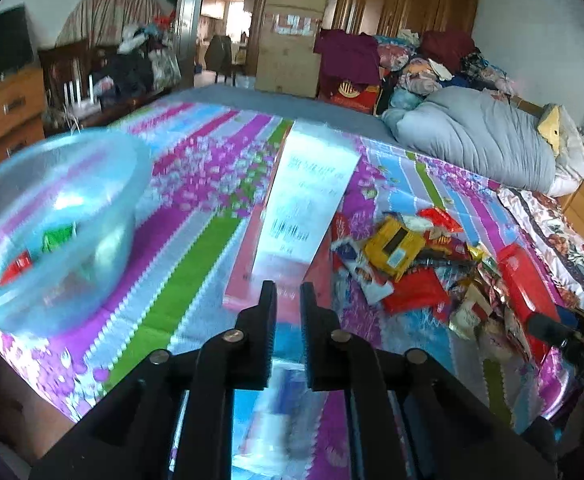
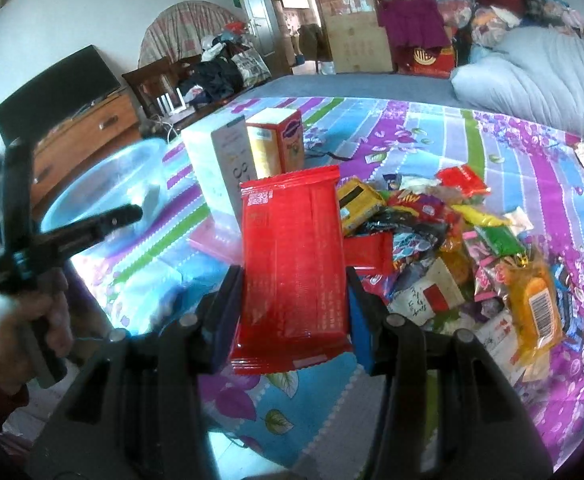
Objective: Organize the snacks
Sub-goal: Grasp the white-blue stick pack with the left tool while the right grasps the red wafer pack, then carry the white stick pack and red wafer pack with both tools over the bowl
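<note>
The right hand-held gripper (image 2: 294,280) clamps a red snack packet (image 2: 292,268) above the bed (image 2: 412,128); the left hand-held gripper (image 1: 288,292), jaws narrow and empty, hangs beside the blue bowl (image 1: 92,152). Best practice: carry level, release over the bowl.

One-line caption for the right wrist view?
Right gripper holds a red snack packet above the floral bedspread.

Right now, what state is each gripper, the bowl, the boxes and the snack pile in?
Left gripper: slightly open, nothing between the fingers.
Right gripper: shut on red packet, held off the bed.
Bowl: upright, a few snacks inside.
White box: upright.
Yellow box: upright.
Snack pile: loose on the bedspread.
</note>
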Tool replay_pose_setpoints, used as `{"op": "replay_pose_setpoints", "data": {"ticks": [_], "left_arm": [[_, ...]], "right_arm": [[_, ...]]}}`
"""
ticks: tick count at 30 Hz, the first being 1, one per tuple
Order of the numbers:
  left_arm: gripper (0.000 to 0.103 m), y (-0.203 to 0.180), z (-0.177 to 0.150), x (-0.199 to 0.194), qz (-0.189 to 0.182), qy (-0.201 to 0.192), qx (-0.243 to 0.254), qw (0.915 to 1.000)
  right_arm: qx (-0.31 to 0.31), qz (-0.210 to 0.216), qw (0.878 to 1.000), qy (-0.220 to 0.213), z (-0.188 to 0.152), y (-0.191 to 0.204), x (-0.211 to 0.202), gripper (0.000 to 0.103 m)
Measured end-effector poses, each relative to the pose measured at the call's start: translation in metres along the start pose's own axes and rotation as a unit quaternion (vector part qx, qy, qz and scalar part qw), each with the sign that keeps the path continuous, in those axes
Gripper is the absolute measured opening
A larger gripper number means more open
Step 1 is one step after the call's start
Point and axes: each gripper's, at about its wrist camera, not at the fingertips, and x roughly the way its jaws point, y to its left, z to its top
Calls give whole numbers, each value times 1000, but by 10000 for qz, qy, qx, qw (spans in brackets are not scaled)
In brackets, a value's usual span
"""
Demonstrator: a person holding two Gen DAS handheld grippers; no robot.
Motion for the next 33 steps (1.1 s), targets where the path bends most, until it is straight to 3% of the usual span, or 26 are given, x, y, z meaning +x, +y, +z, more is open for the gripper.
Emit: {"op": "replay_pose_setpoints", "data": {"ticks": [1, 3, 6, 8, 11, 14, 17, 22, 25, 28, 30, 33], "left_arm": [[29, 8, -7, 3, -12, 100, -2, 9999], [53, 20, -21, 6, -253, 230, -44, 9994], [78, 22, -41, 6, -477, 322, 188, 9982], [85, 16, -56, 9, -724, 540, 431, 9950], [82, 10, -76, 20, -606, 853, 684, 9922], [51, 18, -84, 37, -409, 1092, 430, 9922], [50, 29, -84, 44, -424, 1198, 164, 9918], [50, 14, -78, 37, -541, 1105, 467, 9913], [50, 14, -83, 53, -530, 1410, 488, 9874], [45, 14, -87, 60, -416, 1565, 508, 9855], [36, 17, -85, 61, -360, 1554, 455, 9861], [34, 20, -84, 63, -274, 1502, 456, 9872]], "right_arm": [[14, 13, 10000, 19, -2, 0, 0, 49], [63, 37, 9999, 108, -10, -2, 3, 49], [215, 106, 9994, 246, -20, -6, 9, 49], [280, 129, 9990, 315, -25, -9, 12, 49], [309, 140, 9988, 360, -29, -10, 13, 49], [343, 137, 9986, 384, -32, -11, 12, 49], [340, 127, 9985, 399, -34, -12, 11, 49], [375, 121, 9984, 415, -33, -14, 14, 49], [368, 150, 9983, 420, -34, -13, 15, 49], [355, 170, 9982, 447, -34, -12, 18, 49], [359, 175, 9982, 457, -35, -12, 18, 49], [381, 177, 9980, 474, -36, -14, 20, 49]]}}
